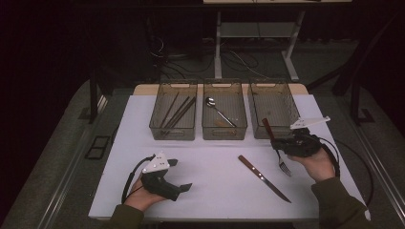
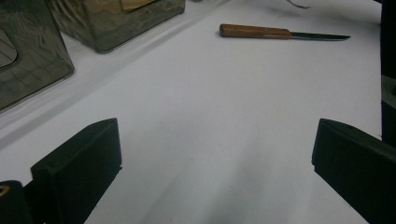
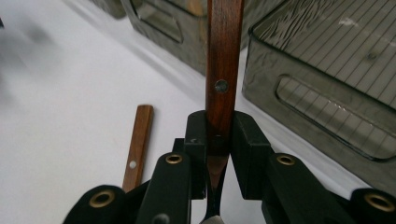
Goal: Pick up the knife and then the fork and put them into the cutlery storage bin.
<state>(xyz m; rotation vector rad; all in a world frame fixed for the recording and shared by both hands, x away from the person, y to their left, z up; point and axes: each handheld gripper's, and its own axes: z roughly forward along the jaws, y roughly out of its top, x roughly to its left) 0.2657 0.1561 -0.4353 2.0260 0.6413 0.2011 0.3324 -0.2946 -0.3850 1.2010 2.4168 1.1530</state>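
Observation:
A fork (image 1: 268, 130) with a dark wooden handle is held clear of the table, handle up and back, tines (image 1: 284, 168) hanging down. My right gripper (image 1: 278, 145) is shut on it near where handle meets metal. In the right gripper view the handle (image 3: 224, 60) rises between the closed pads of my right gripper (image 3: 219, 135). A wooden-handled knife (image 1: 264, 178) lies flat on the white table (image 1: 215, 191), left of that hand; the knife (image 2: 280, 33) is also far ahead in the left gripper view. My left gripper (image 1: 180, 174) rests at the front left, open, with nothing between its jaws.
Three smoky clear bins stand in a row at the back: the left bin (image 1: 173, 136) holds several chopsticks, the middle bin (image 1: 224, 134) a spoon (image 1: 216, 109), and the right bin (image 1: 273, 85) stands just behind the held fork. The table's front edge is near both hands.

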